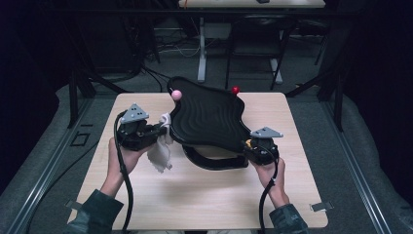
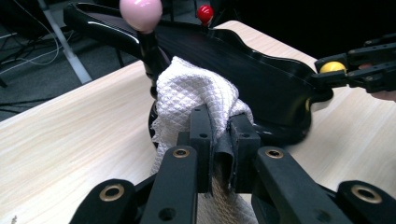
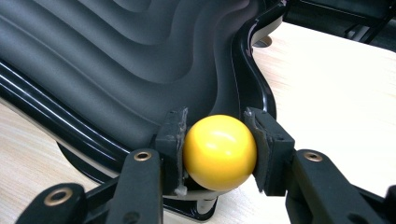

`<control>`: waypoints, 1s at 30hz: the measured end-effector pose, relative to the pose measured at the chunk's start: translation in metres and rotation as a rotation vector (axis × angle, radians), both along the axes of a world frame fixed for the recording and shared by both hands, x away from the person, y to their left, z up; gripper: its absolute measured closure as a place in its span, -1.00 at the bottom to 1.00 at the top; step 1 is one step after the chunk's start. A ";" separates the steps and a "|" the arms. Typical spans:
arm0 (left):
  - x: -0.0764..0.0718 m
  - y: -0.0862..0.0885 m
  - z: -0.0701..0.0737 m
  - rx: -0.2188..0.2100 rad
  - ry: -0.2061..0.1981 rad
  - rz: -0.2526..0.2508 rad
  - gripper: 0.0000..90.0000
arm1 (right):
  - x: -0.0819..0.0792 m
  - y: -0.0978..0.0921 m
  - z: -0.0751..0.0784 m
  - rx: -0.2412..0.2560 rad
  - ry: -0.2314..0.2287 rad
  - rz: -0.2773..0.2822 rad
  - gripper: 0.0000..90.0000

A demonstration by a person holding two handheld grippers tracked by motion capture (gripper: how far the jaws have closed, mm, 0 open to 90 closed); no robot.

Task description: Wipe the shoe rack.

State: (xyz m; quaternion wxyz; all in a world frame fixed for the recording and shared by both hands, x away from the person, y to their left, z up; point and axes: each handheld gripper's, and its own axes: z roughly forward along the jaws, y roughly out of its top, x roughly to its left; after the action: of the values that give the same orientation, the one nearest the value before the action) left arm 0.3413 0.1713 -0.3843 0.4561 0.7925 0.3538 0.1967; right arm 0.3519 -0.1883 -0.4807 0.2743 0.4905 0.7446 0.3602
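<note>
A black wavy tray (image 1: 207, 117) stands tilted on the wooden table (image 1: 146, 195), with coloured ball knobs on posts: pink (image 1: 176, 94), red (image 1: 235, 90) and yellow (image 1: 249, 143). My left gripper (image 1: 157, 129) is shut on a white cloth (image 1: 160, 146), which presses against the tray's left edge below the pink knob (image 2: 141, 13). In the left gripper view the cloth (image 2: 194, 95) bunches between the jaws (image 2: 219, 135). My right gripper (image 1: 253, 146) is shut on the yellow knob (image 3: 219, 151) at the tray's (image 3: 116, 60) near right corner.
A black curved base (image 1: 214, 161) lies under the tray near the table's front. Beyond the table stand desk legs (image 1: 201, 48) and cables on a grey floor. Bare tabletop stretches in front of both hands.
</note>
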 end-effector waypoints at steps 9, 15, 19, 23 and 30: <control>-0.016 -0.008 -0.005 0.002 -0.009 -0.028 0.84 | 0.000 0.000 0.000 -0.001 -0.001 0.002 0.34; -0.022 -0.015 -0.009 0.002 0.000 -0.063 0.84 | 0.000 0.000 0.000 -0.002 -0.003 0.003 0.34; -0.023 -0.016 -0.009 0.002 0.001 -0.071 0.84 | 0.000 -0.001 0.000 0.001 0.000 0.006 0.34; -0.020 -0.014 -0.007 0.005 0.001 -0.070 0.84 | 0.001 -0.001 0.000 0.003 -0.002 0.010 0.34; -0.006 -0.001 -0.003 -0.021 0.007 -0.050 0.83 | 0.001 -0.002 -0.001 0.010 -0.003 0.018 0.34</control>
State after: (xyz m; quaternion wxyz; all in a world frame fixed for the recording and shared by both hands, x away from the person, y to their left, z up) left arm 0.3350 0.1698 -0.3871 0.4681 0.7969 0.3375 0.1786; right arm 0.3530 -0.1902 -0.4812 0.2697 0.4848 0.7466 0.3671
